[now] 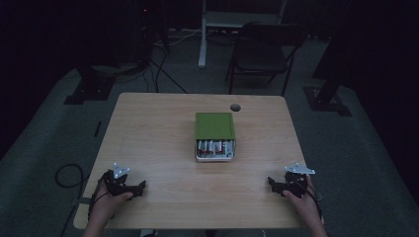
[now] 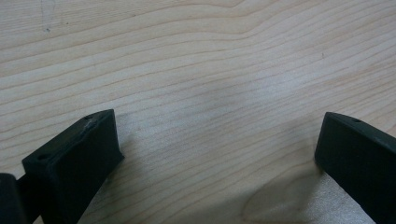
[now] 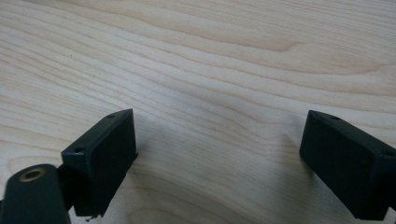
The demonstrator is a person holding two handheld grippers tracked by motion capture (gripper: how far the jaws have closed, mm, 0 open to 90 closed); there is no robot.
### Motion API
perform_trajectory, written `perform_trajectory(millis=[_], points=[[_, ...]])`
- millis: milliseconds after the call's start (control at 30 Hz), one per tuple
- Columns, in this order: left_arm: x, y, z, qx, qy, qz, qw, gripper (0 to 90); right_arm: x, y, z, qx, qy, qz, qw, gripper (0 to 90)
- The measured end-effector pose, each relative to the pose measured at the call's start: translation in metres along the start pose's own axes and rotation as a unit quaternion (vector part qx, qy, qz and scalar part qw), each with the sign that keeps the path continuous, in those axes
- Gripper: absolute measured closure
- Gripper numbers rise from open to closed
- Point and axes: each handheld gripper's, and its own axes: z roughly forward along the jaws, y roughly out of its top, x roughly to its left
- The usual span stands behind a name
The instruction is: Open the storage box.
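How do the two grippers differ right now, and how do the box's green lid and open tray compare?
The left gripper rests near the table's left front corner, the right gripper near its right front. The lid is plain green and covers the box's far part; the tray in front is silvery and exposes batteries. Both grippers are open, empty and apart from the box.

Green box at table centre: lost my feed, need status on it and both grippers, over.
Left gripper and right gripper open, empty, at near table edge. Green box untouched, lid slid back, batteries showing. Path clear.
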Motion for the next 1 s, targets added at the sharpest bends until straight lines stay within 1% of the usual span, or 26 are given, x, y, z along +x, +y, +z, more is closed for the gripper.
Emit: perform_trajectory(millis=[300,467,500,633,700,733,833,900,933,967,1000], points=[[0.0,0.0,0.0,-0.001,0.0,0.001,1.0,0.5,0.0,0.0,0.0,0.0,0.001,0.0,1.0,10.2],[-0.002,-0.001,-0.001,-0.003,0.005,0.004,1.0,0.6,0.0,0.0,0.0,0.0,0.0,0.0,1.0,10.3],[-0.003,-0.001,-0.001,-0.004,0.007,0.008,0.9999,0.6,0.0,0.0,0.0,0.0,0.0,0.0,1.0,10.3],[-0.008,-0.002,-0.003,-0.013,0.014,0.034,0.9992,0.6,0.0,0.0,0.0,0.0,0.001,0.0,1.0,10.3],[-0.009,-0.002,-0.003,-0.014,0.014,0.042,0.9989,0.6,0.0,0.0,0.0,0.0,0.0,0.0,1.0,10.3],[-0.009,-0.002,-0.003,-0.014,0.014,0.042,0.9989,0.6,0.0,0.0,0.0,0.0,0.0,0.0,1.0,10.3],[-0.013,-0.002,-0.003,-0.022,0.019,0.059,0.9979,0.6,0.0,0.0,0.0,0.0,0.0,0.0,1.0,10.3],[-0.016,-0.001,-0.004,-0.026,0.021,0.073,0.9968,0.6,0.0,0.0,0.0,0.0,0.0,0.0,1.0,10.2],[-0.016,-0.001,-0.004,-0.026,0.021,0.073,0.9968,0.6,0.0,0.0,0.0,0.0,0.0,0.0,1.0,10.3],[-0.019,0.001,-0.004,-0.032,0.023,0.086,0.9955,0.6,0.0,0.0,0.0,0.0,0.0,0.0,1.0,10.2],[-0.021,0.002,-0.004,-0.035,0.025,0.091,0.9949,0.6,0.0,0.0,0.0,0.0,0.0,0.0,1.0,10.2]])
